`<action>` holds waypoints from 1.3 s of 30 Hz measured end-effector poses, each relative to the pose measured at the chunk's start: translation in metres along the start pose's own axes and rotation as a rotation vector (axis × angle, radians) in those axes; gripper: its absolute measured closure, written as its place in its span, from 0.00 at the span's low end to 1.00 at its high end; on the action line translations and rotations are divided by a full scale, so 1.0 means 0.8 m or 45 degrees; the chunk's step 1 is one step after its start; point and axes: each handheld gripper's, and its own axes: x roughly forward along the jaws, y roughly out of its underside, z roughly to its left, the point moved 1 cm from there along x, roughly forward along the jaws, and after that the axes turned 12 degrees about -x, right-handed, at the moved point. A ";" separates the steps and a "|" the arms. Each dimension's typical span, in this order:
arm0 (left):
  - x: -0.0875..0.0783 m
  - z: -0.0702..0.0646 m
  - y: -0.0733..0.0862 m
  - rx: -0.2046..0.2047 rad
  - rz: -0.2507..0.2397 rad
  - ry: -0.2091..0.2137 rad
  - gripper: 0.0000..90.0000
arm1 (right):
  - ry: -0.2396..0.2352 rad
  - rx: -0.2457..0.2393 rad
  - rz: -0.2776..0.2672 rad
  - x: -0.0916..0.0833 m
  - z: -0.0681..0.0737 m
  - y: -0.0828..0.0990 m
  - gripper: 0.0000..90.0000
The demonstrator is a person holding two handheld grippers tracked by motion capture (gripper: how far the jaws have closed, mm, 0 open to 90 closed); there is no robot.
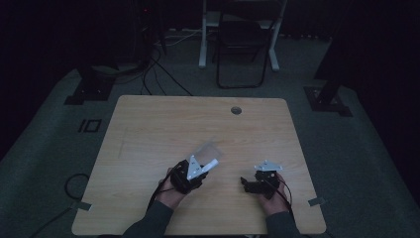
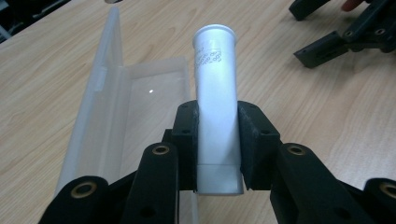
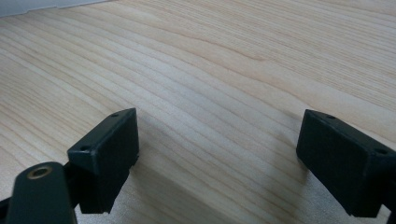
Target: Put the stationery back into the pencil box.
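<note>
Left gripper [image 2: 218, 140] pinches white tube [image 2: 215, 93] near its flat end, just right of open clear case [image 2: 112, 107] on table [image 1: 148, 124]. Right gripper [image 3: 217, 154] spread wide, empty, farther right of case. Risk: smooth tube slides from pads, or bumps light case aside.

Between your left gripper's [image 2: 218, 140] black jaws: tube [image 2: 215, 93], silver-white, with small dark print near its far rim. Left of those jaws: case [image 2: 116, 107], clear and frosted, colourless. Under both: table [image 3: 210, 60], pale wood with darker grain streaks. Your right gripper [image 3: 217, 158]: matte black jaws, one brass-coloured rivet.
</note>
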 end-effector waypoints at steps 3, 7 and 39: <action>0.003 0.001 0.000 -0.009 -0.001 -0.006 0.79 | 0.000 0.000 0.000 0.000 0.000 0.000 0.14; 0.005 0.004 0.000 -0.012 0.002 -0.016 0.79 | 0.000 0.000 0.000 0.000 0.000 0.000 0.14; 0.028 0.014 -0.001 0.004 0.044 -0.097 0.79 | 0.000 0.000 0.000 0.000 0.000 0.000 0.14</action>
